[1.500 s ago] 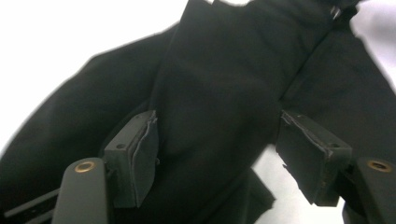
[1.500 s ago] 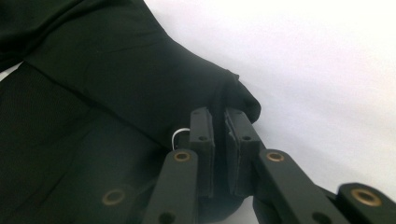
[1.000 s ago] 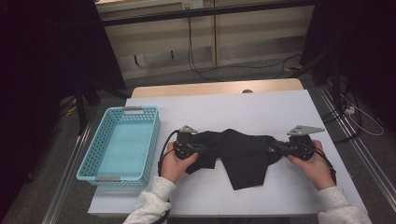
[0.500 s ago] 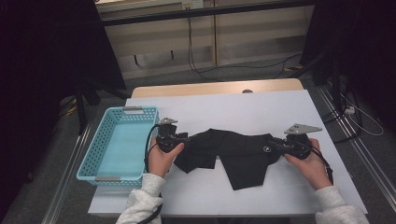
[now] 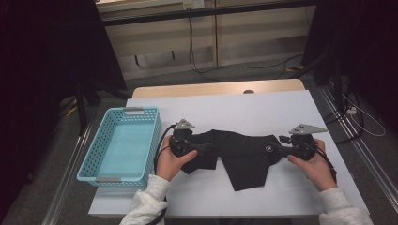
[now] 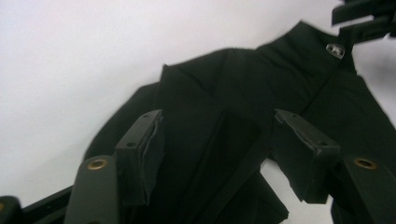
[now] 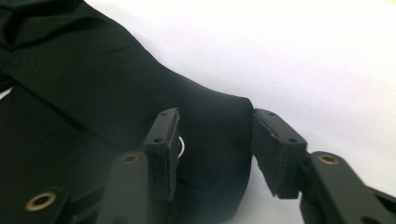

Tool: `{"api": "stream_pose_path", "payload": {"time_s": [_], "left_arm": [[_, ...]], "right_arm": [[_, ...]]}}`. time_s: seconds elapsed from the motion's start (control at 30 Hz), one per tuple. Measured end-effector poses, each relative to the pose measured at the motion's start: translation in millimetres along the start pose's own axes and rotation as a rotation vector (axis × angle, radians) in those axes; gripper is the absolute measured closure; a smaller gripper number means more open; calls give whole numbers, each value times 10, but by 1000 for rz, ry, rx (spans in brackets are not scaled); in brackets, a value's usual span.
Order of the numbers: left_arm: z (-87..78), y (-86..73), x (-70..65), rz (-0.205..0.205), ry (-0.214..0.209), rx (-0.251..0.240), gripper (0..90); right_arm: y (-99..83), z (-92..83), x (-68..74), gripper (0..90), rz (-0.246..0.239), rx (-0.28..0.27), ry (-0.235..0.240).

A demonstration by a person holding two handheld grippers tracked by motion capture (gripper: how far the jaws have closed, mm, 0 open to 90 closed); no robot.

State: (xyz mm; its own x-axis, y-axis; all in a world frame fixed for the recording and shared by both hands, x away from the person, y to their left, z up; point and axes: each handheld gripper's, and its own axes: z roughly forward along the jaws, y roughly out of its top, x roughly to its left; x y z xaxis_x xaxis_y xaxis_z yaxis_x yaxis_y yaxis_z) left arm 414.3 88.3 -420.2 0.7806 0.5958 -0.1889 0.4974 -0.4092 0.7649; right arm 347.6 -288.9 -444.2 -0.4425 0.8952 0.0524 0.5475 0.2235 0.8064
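A white rectangular table top (image 5: pixel 244 112) carries a black fabric garment (image 5: pixel 244 154) spread at its middle, with a turquoise perforated plastic basket (image 5: pixel 141 117) well apart from it toward nine o'clock, at the table's edge. The left gripper (image 5: pixel 199 146) sits at the garment's nine o'clock end and the right gripper (image 5: pixel 281 147) at its three o'clock end, each with cloth between its parted jaws, which have just been opening. A pale wooden board edge (image 5: pixel 216 88) lies behind the table at twelve o'clock, and the person's sleeves (image 5: pixel 148 204) come in at six o'clock.
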Motion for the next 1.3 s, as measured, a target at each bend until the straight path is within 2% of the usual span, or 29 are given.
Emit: {"api": "stream_pose_path", "payload": {"time_s": [0.13,0.23,0.27,0.3,0.4,0.53,0.57,0.7,0.87,1.0,1.3], "left_arm": [[125,-82,56,11,50,46,365],[200,-153,121,-2,66,70,421],[209,-164,126,-16,83,71,462],[208,-175,151,-31,64,74,490],[152,-161,171,-70,58,69,666],[24,-118,213,-142,43,17,763],[8,-115,225,-139,39,20,768],[-88,-102,277,-173,39,-23,785],[-143,-117,323,-204,41,-30,822],[-146,-118,324,-207,49,-18,858],[-179,-118,325,-211,70,-8,866]], "right_arm": [[3,-29,-2,486,7,-9,-4],[4,-46,-7,463,11,-16,-4],[5,-53,-18,445,12,-19,-8],[6,-56,-26,432,15,-21,-11],[3,-76,-56,385,32,-22,-19],[-5,-71,-81,354,44,-21,-24],[-6,-62,-85,344,52,-21,-25],[0,-50,-87,345,49,-20,-21],[-1,-50,-119,348,67,-18,-39],[-8,-12,-162,371,92,-13,-49],[-71,196,-178,416,96,82,-47]]}}
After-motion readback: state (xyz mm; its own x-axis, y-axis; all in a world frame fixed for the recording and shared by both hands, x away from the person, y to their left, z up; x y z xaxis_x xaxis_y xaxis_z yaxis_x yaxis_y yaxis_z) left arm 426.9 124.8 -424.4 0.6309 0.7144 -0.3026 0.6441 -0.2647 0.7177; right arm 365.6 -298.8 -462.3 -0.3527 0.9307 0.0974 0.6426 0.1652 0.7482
